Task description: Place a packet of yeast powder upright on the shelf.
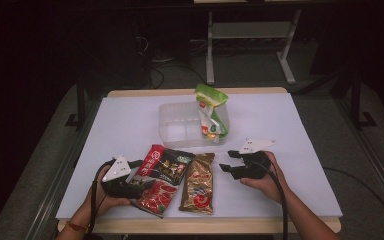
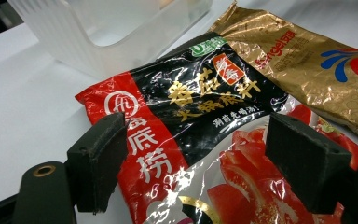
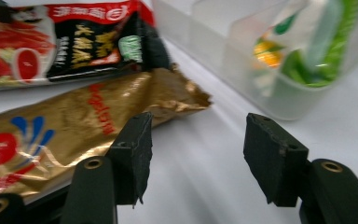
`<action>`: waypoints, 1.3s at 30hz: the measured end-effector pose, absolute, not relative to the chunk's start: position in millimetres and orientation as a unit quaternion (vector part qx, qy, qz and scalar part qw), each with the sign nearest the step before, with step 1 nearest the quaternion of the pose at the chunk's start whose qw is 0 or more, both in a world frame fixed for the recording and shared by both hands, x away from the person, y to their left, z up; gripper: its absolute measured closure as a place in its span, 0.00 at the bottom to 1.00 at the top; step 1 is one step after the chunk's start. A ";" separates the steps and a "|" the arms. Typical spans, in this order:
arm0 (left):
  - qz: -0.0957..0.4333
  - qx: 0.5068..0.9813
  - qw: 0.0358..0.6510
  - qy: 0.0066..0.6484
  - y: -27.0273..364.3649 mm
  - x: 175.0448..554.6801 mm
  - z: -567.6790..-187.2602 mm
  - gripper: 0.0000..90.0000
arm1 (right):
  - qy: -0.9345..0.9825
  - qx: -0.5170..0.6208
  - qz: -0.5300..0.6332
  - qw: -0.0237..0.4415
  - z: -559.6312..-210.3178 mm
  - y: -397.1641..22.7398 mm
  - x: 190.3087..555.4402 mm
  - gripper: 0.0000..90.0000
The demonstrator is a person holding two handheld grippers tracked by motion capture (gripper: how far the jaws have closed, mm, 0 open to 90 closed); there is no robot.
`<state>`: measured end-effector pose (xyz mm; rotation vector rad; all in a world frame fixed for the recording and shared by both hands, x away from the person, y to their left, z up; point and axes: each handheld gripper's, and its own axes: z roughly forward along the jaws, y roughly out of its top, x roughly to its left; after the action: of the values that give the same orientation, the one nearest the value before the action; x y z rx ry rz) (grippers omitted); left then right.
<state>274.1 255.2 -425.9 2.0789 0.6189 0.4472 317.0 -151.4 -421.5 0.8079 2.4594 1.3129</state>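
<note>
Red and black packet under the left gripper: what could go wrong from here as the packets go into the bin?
1. The left gripper stands open astride the red and black packet; glossy film may slip from the pads.
2. That packet overlaps the gold packet, so lifting it may drag the gold one along.
3. The green packet stands tilted in the clear bin; another packet dropped in could tip it out.

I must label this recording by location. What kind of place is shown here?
Probably a lab or workshop set up for recording, not a home. A white table stands on grey carpet, metal frame legs and loose cables fill the dark background, and snack packets lie beside a clear plastic bin.
</note>
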 end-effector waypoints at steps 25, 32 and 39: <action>0.180 0.848 0.440 0.233 249.5 270.6 -426.7 0.23 | 0.856 0.294 0.424 -0.038 -455.5 -102.3 331.3 0.23; 0.177 0.850 0.438 0.233 249.1 271.2 -427.3 0.23 | 0.855 0.291 0.428 -0.042 -456.2 -93.7 335.8 0.22; 0.171 0.850 0.441 0.234 249.0 271.8 -427.7 0.23 | 0.857 0.289 0.425 -0.029 -454.9 -92.8 338.2 0.49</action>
<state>271.8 249.0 -427.7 2.1097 0.5821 0.4238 338.2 -92.8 -454.9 0.9259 2.7436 1.3592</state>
